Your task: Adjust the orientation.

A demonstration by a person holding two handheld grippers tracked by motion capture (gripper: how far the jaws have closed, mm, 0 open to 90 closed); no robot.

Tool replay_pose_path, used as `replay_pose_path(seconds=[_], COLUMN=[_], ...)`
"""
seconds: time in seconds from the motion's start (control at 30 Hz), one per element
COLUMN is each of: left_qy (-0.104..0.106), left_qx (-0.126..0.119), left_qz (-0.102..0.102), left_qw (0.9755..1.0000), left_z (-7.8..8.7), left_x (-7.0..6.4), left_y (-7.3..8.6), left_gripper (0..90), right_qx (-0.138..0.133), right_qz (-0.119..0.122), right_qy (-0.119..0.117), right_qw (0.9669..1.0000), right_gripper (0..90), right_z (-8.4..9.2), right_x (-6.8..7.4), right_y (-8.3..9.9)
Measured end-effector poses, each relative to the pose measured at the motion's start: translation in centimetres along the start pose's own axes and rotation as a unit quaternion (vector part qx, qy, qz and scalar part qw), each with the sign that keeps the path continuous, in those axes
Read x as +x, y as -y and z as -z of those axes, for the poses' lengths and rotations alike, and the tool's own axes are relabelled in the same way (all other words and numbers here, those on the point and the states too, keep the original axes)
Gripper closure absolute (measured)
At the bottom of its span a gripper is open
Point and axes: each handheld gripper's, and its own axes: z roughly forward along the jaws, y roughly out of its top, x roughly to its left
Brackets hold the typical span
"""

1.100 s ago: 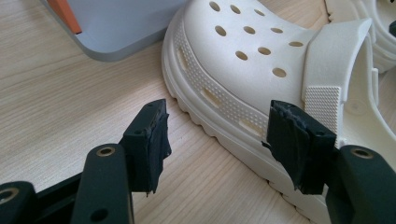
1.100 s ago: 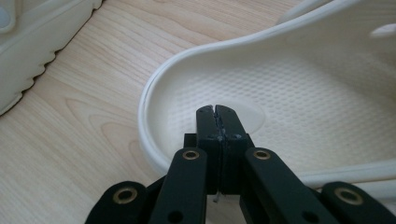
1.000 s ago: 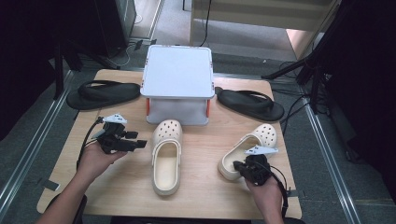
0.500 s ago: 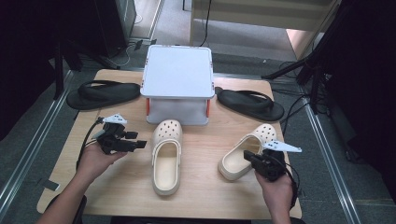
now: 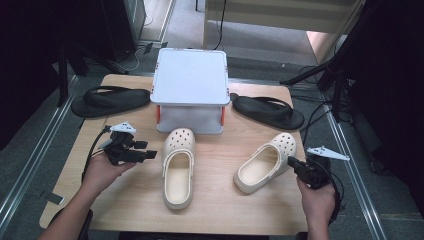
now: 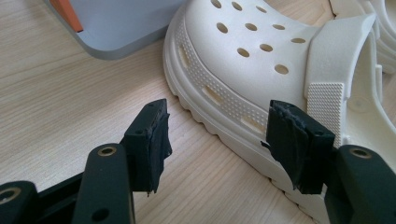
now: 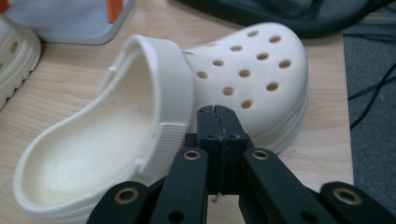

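**Clearance around the two clogs**

Open wood between the left clog (image 5: 178,167) and right clog (image 5: 265,162); a gripper could pass there toward the near edge. The grey lidded box (image 5: 190,90) blocks the far middle, with the left clog's toe just beside its front wall. Black sandals (image 5: 111,100) (image 5: 268,111) flank the box, closing the far corners. Near strip of the table (image 5: 235,215) lies free. The left gripper (image 5: 150,156), jaws apart, has a narrow gap to the left clog's side.

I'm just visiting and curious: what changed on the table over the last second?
The right gripper, jaws shut and empty, drew back from the right clog toward the table's right edge. That clog now lies angled a little differently. The left gripper, open beside the left clog, kept its place, as did the box and sandals.
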Motion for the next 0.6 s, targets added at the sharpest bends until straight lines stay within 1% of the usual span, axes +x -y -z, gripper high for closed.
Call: replay_pose_path(seconds=[0.03, 0.1, 0.2, 0.27, 0.3, 0.37, 0.43, 0.53, 0.6], left_qy=[-0.002, -0.002, 0.000, 0.000, -0.001, -0.002, -0.003, -0.005, -0.006], left_qx=[0.000, -0.001, -0.001, -0.002, -0.001, -0.001, -0.003, -0.006, -0.007], left_qz=[-0.001, 0.000, 0.000, 0.000, -0.001, -0.002, -0.002, 0.000, 0.002], left_qw=[1.0000, 1.0000, 1.0000, 1.0000, 1.0000, 1.0000, 1.0000, 1.0000, 1.0000], left_z=[0.0, 0.0, 0.1, 0.1, 0.1, 0.1, 0.2, 0.3, 0.3], left_x=[0.0, 0.0, 0.0, 0.0, 0.0, 0.0, 0.0, 0.0, 0.0], left_y=[0.0, 0.0, 0.0, 0.0, 0.0, 0.1, 0.1, 0.2, 0.3], left_gripper=[40.0, 40.0, 40.1, 40.1, 40.2, 40.2, 40.2, 40.2, 40.2], right_qx=[0.001, 0.004, 0.017, 0.026, 0.032, 0.044, 0.050, 0.044, 0.042], right_qz=[-0.006, -0.022, -0.017, -0.014, -0.022, -0.029, -0.032, -0.026, -0.029], right_qy=[-0.002, -0.013, 0.008, 0.028, 0.032, 0.036, 0.033, 0.026, 0.015], right_qw=[1.0000, 0.9997, 0.9997, 0.9992, 0.9987, 0.9979, 0.9977, 0.9984, 0.9986], right_gripper=[90.0, 90.0, 90.0, 90.0, 90.0, 90.0, 90.0, 90.0, 90.0], right_z=[-0.3, -1.0, -1.6, -1.9, -2.0, -2.6, -3.1, -3.3, -3.5], right_x=[-0.4, -0.8, -1.0, -1.2, -1.4, -1.9, -2.3, -3.1, -3.7], right_y=[0.2, 0.5, 0.7, 0.8, 0.9, 1.1, 1.1, 0.7, 0.3])
